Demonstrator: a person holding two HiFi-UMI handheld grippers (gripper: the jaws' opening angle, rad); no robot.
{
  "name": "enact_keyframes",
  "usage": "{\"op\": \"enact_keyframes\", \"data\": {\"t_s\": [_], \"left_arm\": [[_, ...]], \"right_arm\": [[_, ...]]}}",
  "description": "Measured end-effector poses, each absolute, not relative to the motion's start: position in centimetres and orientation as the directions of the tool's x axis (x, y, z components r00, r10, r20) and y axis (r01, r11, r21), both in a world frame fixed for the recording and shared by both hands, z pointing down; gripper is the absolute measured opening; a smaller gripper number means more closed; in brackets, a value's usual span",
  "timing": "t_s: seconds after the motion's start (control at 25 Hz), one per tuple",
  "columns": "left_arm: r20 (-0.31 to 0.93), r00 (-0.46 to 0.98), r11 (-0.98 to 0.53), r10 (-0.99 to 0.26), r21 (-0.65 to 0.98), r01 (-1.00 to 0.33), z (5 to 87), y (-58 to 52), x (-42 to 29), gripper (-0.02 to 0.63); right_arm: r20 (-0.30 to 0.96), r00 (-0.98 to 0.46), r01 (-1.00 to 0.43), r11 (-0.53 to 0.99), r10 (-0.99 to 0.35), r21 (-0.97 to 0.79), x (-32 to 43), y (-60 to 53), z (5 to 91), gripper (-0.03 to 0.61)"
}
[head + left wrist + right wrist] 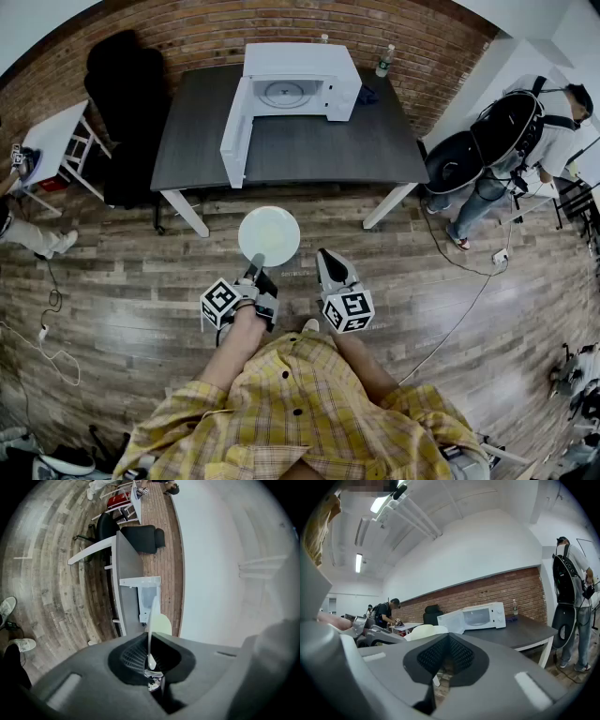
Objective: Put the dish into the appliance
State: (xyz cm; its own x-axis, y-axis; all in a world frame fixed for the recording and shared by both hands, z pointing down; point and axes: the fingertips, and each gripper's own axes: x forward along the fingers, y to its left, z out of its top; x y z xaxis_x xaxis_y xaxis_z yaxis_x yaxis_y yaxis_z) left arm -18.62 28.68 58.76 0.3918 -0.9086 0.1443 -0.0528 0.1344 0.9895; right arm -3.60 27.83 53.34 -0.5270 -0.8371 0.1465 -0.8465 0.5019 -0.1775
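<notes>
A round white dish (269, 234) hangs level over the wood floor, in front of the dark table (281, 150). My left gripper (253, 269) is shut on the dish's near rim. In the left gripper view the dish (152, 618) shows edge-on between the pads. The white microwave (298, 86) stands at the back of the table, its door (235, 122) swung open to the left and its turntable visible inside. My right gripper (328, 264) is beside the dish, shut and holding nothing. From the right gripper view I see the microwave (482, 616) and the dish (423, 631).
A plastic bottle (383, 60) stands on the table's far right corner. A black chair (127, 94) is at the table's left, with a small white table (52, 141) beyond it. A person with a large black pack (511, 141) stands to the right. Cables (469, 281) run across the floor.
</notes>
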Motion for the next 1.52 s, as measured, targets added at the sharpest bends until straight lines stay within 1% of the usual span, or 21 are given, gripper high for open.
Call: {"op": "enact_keyframes", "data": {"t_s": [0.6, 0.92, 1.2, 1.32, 1.52], "left_arm": [[0.141, 0.37, 0.132, -0.918, 0.99, -0.05, 59.4, 27.9, -16.4, 0.009], [0.139, 0.36, 0.131, -0.922, 0.99, -0.047, 59.8, 26.6, -12.9, 0.009], [0.114, 0.347, 0.105, -0.931, 0.993, -0.047, 59.3, 25.2, -8.3, 0.009], [0.097, 0.325, 0.101, -0.941, 0.995, -0.007, 59.0, 25.2, -7.4, 0.008], [0.17, 0.293, 0.168, -0.941, 0.985, -0.034, 60.5, 25.6, -7.7, 0.009]], "right_arm": [[0.146, -0.57, -0.82, 0.548, -0.808, -0.168, -2.2, 26.8, 54.0, 0.005], [0.128, -0.6, -0.798, 0.58, -0.79, -0.163, 1.0, 25.5, 53.9, 0.006], [0.124, -0.607, -0.793, 0.589, -0.785, -0.155, 5.6, 23.7, 53.9, 0.006], [0.112, -0.596, -0.801, 0.58, -0.795, -0.147, 6.9, 22.8, 53.6, 0.006], [0.12, -0.597, -0.801, 0.581, -0.793, -0.143, 7.5, 22.4, 54.3, 0.006]]}}
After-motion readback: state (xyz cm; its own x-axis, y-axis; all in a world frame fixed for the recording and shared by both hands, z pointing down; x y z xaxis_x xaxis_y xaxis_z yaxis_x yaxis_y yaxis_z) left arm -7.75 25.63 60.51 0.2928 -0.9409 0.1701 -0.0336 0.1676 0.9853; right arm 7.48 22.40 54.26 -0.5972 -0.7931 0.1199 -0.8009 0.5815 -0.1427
